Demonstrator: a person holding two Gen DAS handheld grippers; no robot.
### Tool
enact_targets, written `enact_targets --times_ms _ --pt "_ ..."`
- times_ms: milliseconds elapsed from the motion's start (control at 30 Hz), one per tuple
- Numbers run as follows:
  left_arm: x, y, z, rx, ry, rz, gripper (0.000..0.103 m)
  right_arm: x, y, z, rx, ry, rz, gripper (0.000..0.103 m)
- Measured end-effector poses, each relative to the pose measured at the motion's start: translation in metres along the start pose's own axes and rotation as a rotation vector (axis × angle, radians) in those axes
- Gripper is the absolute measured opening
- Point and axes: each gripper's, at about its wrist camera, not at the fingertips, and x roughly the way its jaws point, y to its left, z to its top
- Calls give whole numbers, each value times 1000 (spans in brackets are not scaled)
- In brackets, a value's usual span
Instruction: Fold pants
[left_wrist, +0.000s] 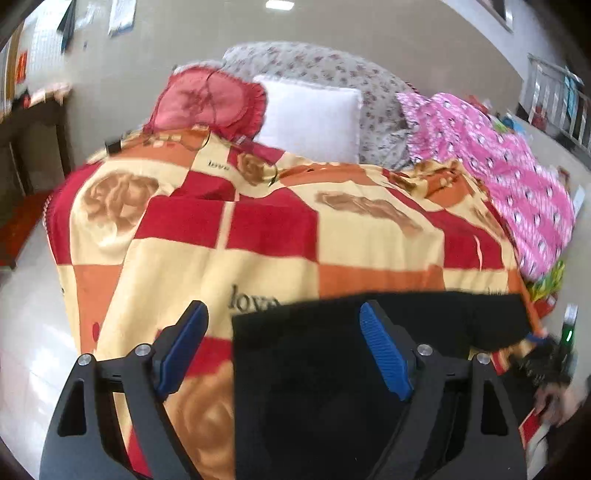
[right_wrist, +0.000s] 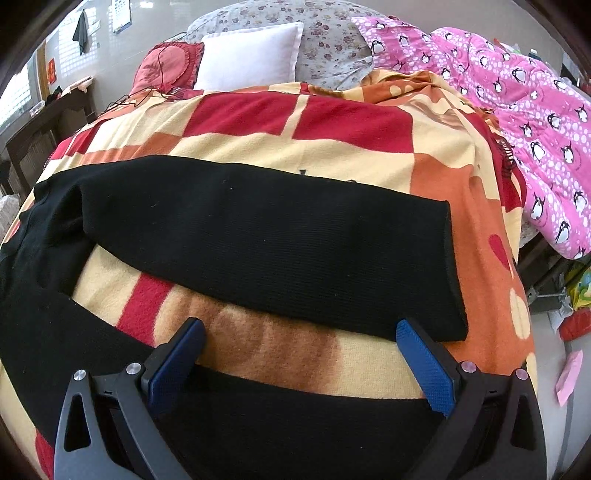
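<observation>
Pants (right_wrist: 258, 240), black and knitted, lie spread across my bed on the checked blanket (right_wrist: 354, 122) of red, cream and orange squares. One leg runs straight across the right wrist view, its hem toward 3 o'clock; the other curves round from 9 o'clock down to 6 o'clock under my right tool (right_wrist: 301, 354). That tool stands spread wide, blue pads apart, nothing pinched, hovering over a bare strip of blanket between the two legs. My left tool (left_wrist: 284, 350) is also spread wide with nothing between the pads (its right pad sits over the black cloth, its left pad over blanket).

At 12 o'clock the head of the bed carries a white pillow (right_wrist: 251, 55), a red frilled cushion (right_wrist: 166, 66) at 11 o'clock beside it, and a grey floral quilt (right_wrist: 325, 33) bunched behind. A pink penguin-print quilt (right_wrist: 517, 96) trails down the bed's edge from 1 to 3 o'clock. A dark wooden table (right_wrist: 37, 136) stands against the pale wall at 10 o'clock, and the floor (left_wrist: 26, 332) is pale and glossy.
</observation>
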Motion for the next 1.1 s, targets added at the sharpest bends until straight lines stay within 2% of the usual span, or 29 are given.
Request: enact_targets --times_ms 67,100,133,200,233,300,467,567,600,633,667,700,967,1067,1100 --pt "17 17 11 -74 72 -50 85 0 0 0 0 0 0 102" --pt "28 22 12 -88 114 -48 85 0 0 0 1 0 1 102" --pt "38 23 10 -86 151 -25 84 0 0 0 2 0 1 102" --pt "59 18 0 -15 206 54 83 0 0 0 4 0 2 102" --pt "64 16 -3 12 213 73 82 0 0 0 5 0 2 102" --pt "73 13 -15 66 214 95 72 0 0 0 6 0 3 102" --pt "90 26 -27 42 241 69 65 0 0 0 4 0 1 102" --pt "95 28 -24 16 237 27 62 0 0 0 5 0 0 102" --pt "96 26 -23 15 239 13 50 0 -1 0 5 0 0 102" --pt "97 24 -22 19 246 0 42 0 -1 0 7 -1 -1 102" --pt "95 19 -21 37 246 18 21 0 -1 0 9 -1 -2 102" --pt "93 17 -22 51 245 31 7 0 -2 0 12 -1 -2 102" --pt "37 -1 -17 67 110 18 6 1 -3 0 21 -2 0 102" --pt "20 -12 -14 99 76 54 6 -1 -6 1 24 3 25 102" --pt "16 -15 -13 116 64 68 6 -3 -10 4 29 35 49 101"
